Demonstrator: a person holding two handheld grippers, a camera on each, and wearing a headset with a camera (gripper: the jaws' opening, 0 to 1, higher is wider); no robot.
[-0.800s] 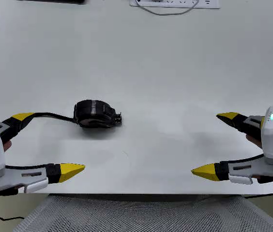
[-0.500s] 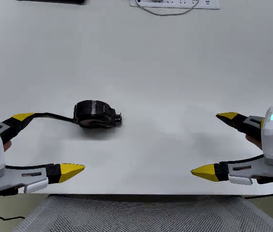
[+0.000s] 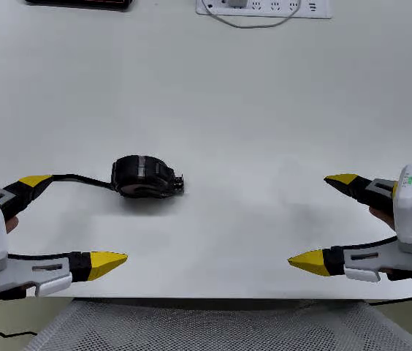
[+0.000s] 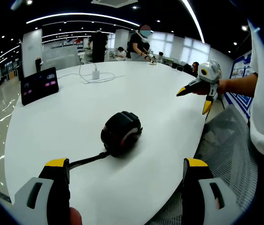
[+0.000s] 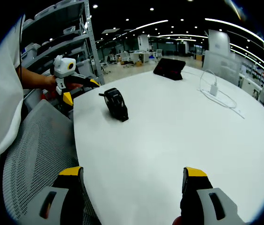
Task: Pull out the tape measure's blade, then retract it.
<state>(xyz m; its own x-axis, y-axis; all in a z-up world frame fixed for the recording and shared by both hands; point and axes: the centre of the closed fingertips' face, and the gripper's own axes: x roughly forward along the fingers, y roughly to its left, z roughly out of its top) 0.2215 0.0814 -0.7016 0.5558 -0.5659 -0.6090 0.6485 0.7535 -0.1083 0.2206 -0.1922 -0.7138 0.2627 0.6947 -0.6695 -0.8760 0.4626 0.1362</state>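
Power strip (image 3: 264,6) & dark tablet (image 3: 78,3) cut by top edge; tape measure (image 3: 144,176) strap end prob. hidden behind left gripper (image 3: 83,217).

A black, rounded plastic tape measure (image 3: 145,175) sits on the white table (image 3: 264,110), in its left half and nearer the front edge than the back one. It seems to stand upright on its base, one flat side turned to the front edge. The blade is wound in, with only its small end hook (image 3: 180,178) showing at the case's right end. A thin black wrist strap (image 3: 82,176) trails from the case towards the table's left edge.
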